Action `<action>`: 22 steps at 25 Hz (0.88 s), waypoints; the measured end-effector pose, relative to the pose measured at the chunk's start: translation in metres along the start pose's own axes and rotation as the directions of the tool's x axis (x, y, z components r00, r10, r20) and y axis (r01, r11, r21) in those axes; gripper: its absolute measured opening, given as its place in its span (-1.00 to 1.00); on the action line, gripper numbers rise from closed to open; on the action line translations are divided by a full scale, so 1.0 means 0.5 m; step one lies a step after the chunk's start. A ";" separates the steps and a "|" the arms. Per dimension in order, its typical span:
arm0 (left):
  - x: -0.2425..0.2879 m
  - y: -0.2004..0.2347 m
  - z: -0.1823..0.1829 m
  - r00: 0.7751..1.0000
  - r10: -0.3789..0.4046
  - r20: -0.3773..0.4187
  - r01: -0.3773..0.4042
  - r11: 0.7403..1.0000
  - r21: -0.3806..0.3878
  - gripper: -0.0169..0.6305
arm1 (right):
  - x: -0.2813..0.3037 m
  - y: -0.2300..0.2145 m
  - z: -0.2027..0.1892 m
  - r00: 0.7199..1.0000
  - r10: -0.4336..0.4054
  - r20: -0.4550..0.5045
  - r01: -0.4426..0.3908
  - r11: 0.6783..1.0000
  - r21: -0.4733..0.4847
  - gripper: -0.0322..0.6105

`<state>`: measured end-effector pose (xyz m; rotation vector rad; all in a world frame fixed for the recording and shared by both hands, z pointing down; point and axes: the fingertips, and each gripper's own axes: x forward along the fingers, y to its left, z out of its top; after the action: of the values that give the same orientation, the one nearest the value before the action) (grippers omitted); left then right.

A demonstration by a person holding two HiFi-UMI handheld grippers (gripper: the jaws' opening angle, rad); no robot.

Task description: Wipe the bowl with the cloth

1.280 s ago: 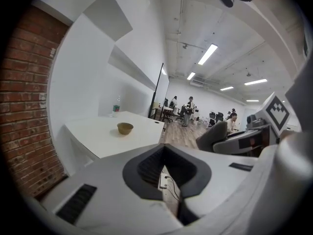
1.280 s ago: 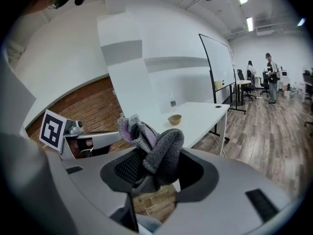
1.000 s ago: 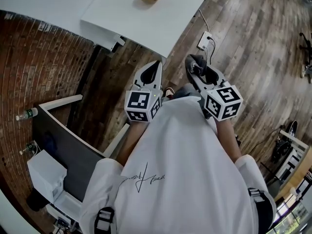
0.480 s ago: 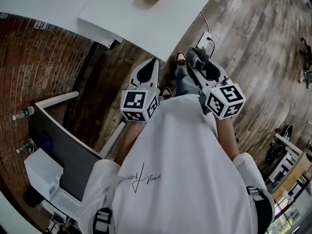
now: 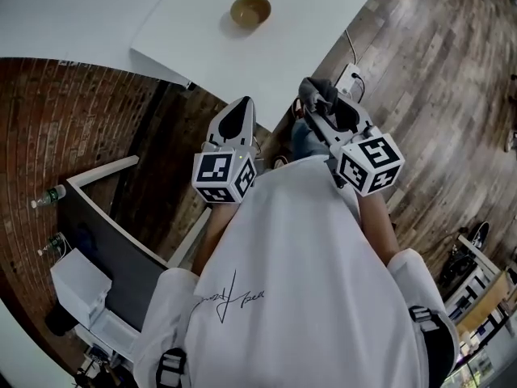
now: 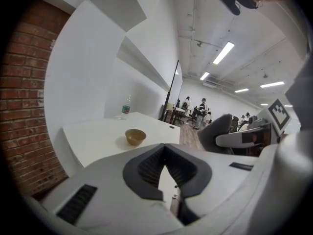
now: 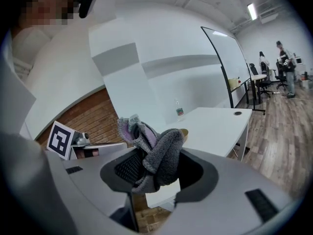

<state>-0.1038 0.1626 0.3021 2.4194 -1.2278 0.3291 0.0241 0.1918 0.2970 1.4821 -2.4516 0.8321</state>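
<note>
The fingers of our right gripper (image 7: pixel 156 174) pinched the grey cloth (image 7: pixel 159 153), those of our left gripper (image 6: pixel 165 156) were pressed together on nothing, and the bowl (image 5: pixel 250 10) sat on the desk (image 5: pixel 315 23) well ahead of both.

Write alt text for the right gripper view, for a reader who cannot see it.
The right gripper is shut on a bunched grey cloth, seen close up between its fingers. Beyond it stands a white table with a tan bowl partly hidden behind the cloth and a bottle farther back; a brick wall shows at left.
</note>
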 end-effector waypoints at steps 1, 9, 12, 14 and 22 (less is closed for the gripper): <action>0.015 0.004 0.007 1.000 0.010 -0.002 -0.010 1.000 -0.004 -0.97 | 0.011 -0.011 0.009 1.000 0.013 -0.009 -0.013 1.000 -0.003 -0.34; 0.124 0.019 0.069 0.998 0.065 -0.012 -0.065 0.996 -0.058 -0.97 | 0.086 -0.100 0.081 0.991 0.123 -0.053 -0.122 0.992 0.011 -0.34; 0.166 0.024 0.087 0.996 0.091 -0.019 -0.092 0.994 -0.053 -0.97 | 0.117 -0.132 0.109 0.985 0.162 -0.066 -0.161 0.987 0.006 -0.34; 0.190 0.030 0.097 0.994 0.106 -0.023 -0.107 0.993 -0.052 -0.97 | 0.142 -0.149 0.123 0.977 0.195 -0.085 -0.195 0.981 -0.002 -0.34; 0.270 0.046 0.102 0.980 0.189 -0.062 -0.194 0.978 -0.076 -0.97 | 0.222 -0.214 0.148 0.931 0.323 -0.170 -0.332 0.943 -0.028 -0.34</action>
<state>-0.0422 0.0306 0.3143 2.2140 -1.4252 0.3900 0.0713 0.0292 0.3206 0.9534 -2.6082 0.8922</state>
